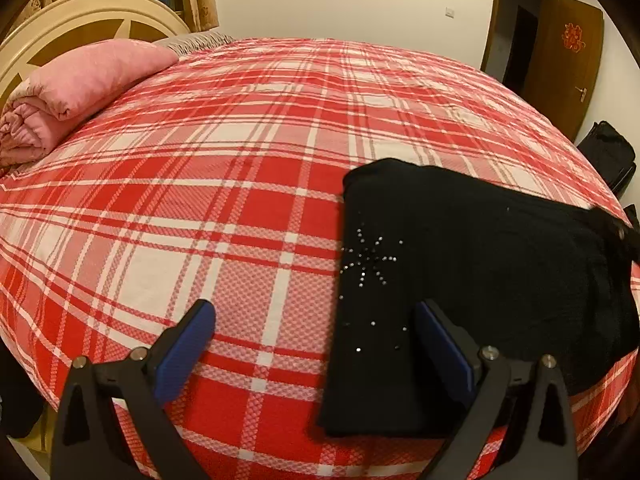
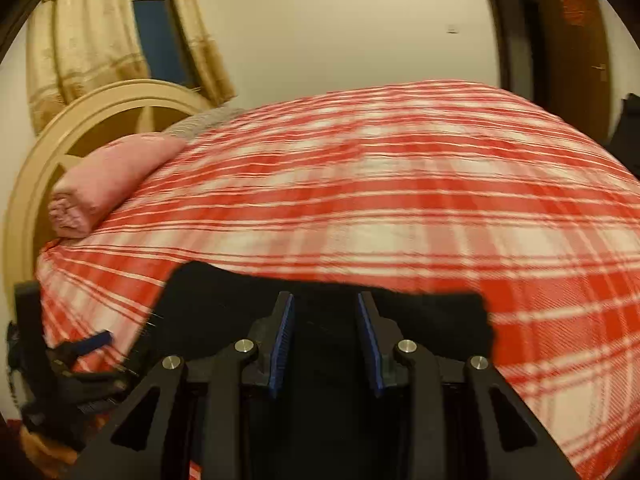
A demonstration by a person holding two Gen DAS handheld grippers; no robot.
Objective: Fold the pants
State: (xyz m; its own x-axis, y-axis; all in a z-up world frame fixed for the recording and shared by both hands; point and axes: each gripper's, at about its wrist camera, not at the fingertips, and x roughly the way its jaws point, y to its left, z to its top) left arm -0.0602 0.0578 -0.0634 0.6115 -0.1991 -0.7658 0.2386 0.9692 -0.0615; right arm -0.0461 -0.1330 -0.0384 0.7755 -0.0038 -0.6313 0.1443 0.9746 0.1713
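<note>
Already folded into a compact dark block, the black pants [image 1: 460, 280] lie on the red-and-white plaid bedspread [image 1: 224, 184] near the bed's near edge, a small starburst of rhinestones [image 1: 370, 260] showing on the top layer. From the left wrist view, the left gripper [image 1: 316, 320] hovers just above the bed with its jaws spread wide and nothing between them — one blue-padded finger stands over bare plaid, the other over the left part of the pants. From the right wrist view, which is blurred, the right gripper [image 2: 326, 302] stands over the pants with its jaws partly apart; dark cloth fills the space behind and below them, and I cannot tell whether the pads press on any of it. At the head of the bed a rolled pink quilt [image 1: 76, 92] rests against the cream headboard [image 1: 80, 20], well apart from the pants — a brown door [image 1: 568, 56] stands in the far wall.
</note>
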